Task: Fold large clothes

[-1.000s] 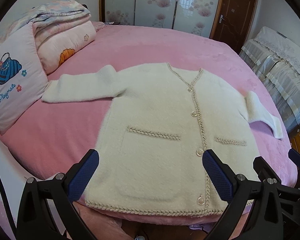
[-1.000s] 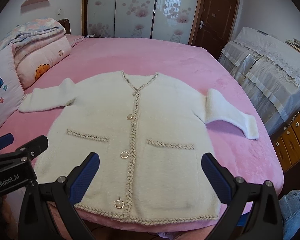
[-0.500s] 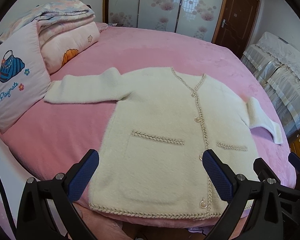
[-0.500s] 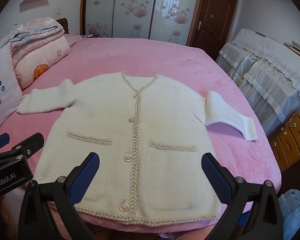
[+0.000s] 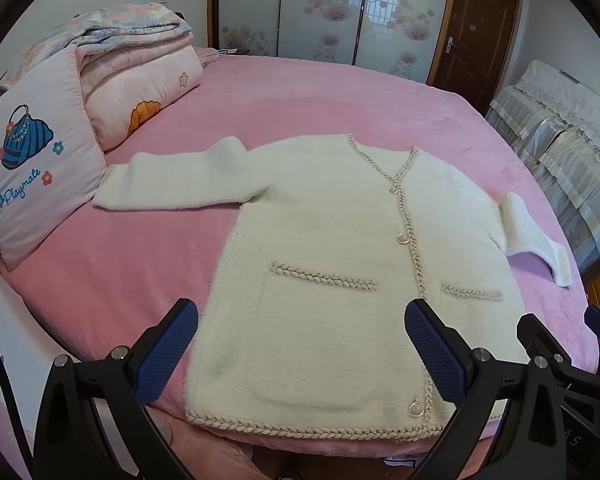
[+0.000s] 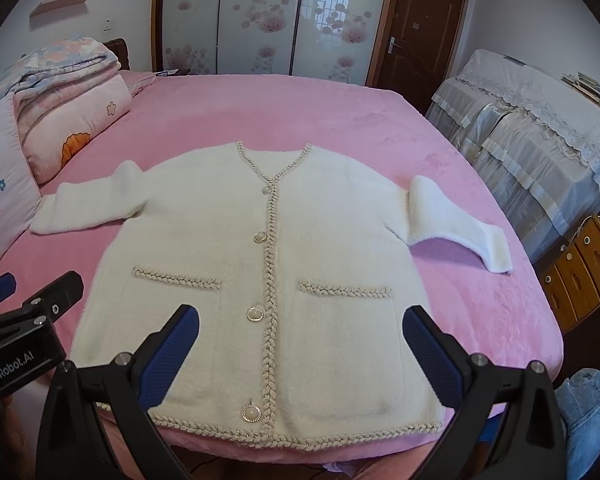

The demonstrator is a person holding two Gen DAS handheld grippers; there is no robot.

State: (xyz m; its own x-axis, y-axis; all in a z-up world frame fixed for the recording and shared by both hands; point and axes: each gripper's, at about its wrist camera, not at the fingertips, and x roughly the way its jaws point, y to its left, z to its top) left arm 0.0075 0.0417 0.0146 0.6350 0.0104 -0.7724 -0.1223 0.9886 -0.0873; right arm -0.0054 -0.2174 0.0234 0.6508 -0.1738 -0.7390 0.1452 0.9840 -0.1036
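Left wrist view: left gripper [image 5: 301, 338] and right gripper [image 6: 301, 342] gape wide, empty, above the cardigan [image 5: 340, 264]

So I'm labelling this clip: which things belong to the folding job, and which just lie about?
In the job: cream cardigan, left gripper, right gripper, pink bed.
Lying about: Playmate pillow, folded quilts, jeans.

A home bedroom: pink-covered bed [image 6: 340, 120], stacked quilts [image 5: 140, 56], pillow [image 5: 32, 176], floral sliding wardrobe doors [image 6: 260, 20].

Cream buttoned cardigan [image 6: 300, 264] flat, sleeves outspread
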